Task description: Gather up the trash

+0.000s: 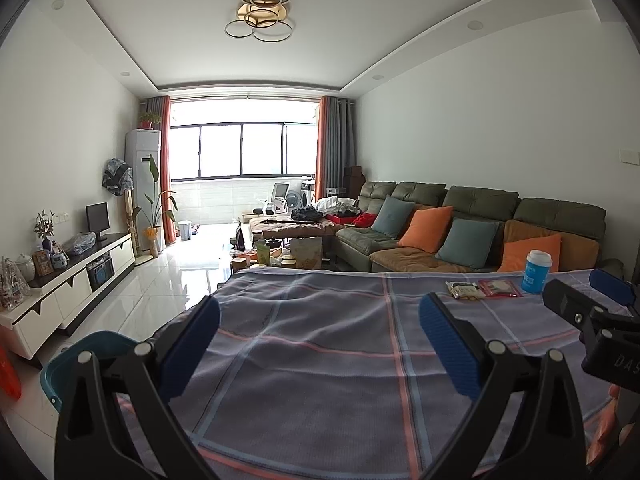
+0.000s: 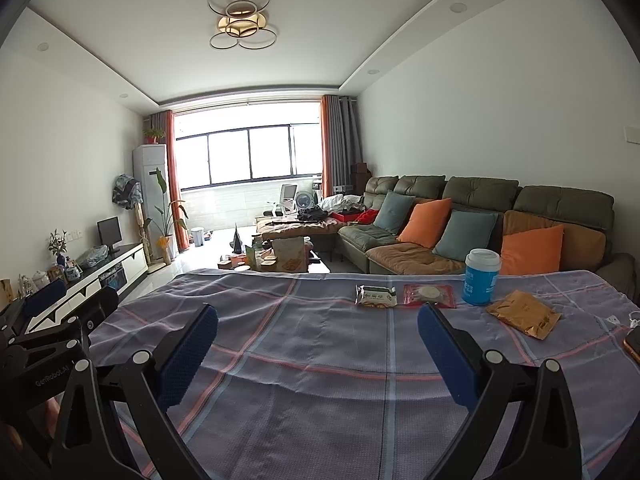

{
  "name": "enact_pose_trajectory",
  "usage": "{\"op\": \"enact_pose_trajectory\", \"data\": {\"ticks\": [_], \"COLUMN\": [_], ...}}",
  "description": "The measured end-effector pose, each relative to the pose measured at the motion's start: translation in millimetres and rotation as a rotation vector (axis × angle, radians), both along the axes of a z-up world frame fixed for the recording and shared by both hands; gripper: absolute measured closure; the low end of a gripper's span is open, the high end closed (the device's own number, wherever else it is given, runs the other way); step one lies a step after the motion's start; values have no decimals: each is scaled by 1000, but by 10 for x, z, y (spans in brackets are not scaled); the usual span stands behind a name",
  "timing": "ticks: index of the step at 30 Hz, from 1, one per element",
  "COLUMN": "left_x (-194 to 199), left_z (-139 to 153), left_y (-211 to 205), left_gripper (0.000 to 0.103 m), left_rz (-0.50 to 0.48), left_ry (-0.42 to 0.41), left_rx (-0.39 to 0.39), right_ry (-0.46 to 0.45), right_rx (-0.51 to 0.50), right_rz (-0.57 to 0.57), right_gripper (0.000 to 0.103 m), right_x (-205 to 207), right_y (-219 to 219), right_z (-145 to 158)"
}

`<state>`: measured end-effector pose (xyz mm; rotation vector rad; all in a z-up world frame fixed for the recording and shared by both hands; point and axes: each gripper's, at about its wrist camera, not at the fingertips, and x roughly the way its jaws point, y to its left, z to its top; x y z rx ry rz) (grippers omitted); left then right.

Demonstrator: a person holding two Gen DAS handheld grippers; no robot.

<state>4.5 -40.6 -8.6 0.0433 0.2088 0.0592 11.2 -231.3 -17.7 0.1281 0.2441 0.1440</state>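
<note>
Trash: four items on the worktop's (image 2: pixel 320 360) far right part, w/ plaid cloth under them.
Green pack (image 2: pixel 376 295): small flat snack wrapper, green/white label, lies flat, leftmost of the row.
Red pack (image 2: pixel 430 295): clear sachet w/ red edges, pale round thing inside, just beside the green pack on its right.
Cup (image 2: pixel 481 277): blue paper cup, white lid, upright, right of the red pack, near the far edge.
Gold pouch (image 2: pixel 523 313): crinkled, flat, lies askew, nearer than the cup and to its right.
Left claw (image 1: pixel 320 344): jaws wide apart, nothing between them, over bare cloth, well apart from the trash.
Right claw (image 2: pixel 318 350): jaws spread, empty, over cloth; green and red packs lie ahead, not touching.
Bin (image 1: pixel 80 364): teal rim at the worktop's left edge, low, partly hidden by left claw.
Phone (image 2: pixel 632 344): orange-edged, at the right edge, cut off by frame.
Around: sofa (image 2: pixel 480 216) w/ orange and blue cushions behind the worktop; TV unit (image 1: pixel 80 276) along left wall.
In the way: nothing between the claws and the packs.
</note>
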Motion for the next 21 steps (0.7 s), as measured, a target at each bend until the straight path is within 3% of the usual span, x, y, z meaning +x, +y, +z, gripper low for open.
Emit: {"op": "enact_pose_trajectory", "data": {"ticks": [21], "left_x": [-36], "left_z": [32], "left_y": [25], "left_gripper": [3], "left_rz": [2], "left_ry": [-6], "left_rx": [2], "right_ry": [2], "right_rx": [-3], "right_rz": [-1], "right_gripper": [4], "right_x": [-8], "right_y": [5], "right_z": [5]}}
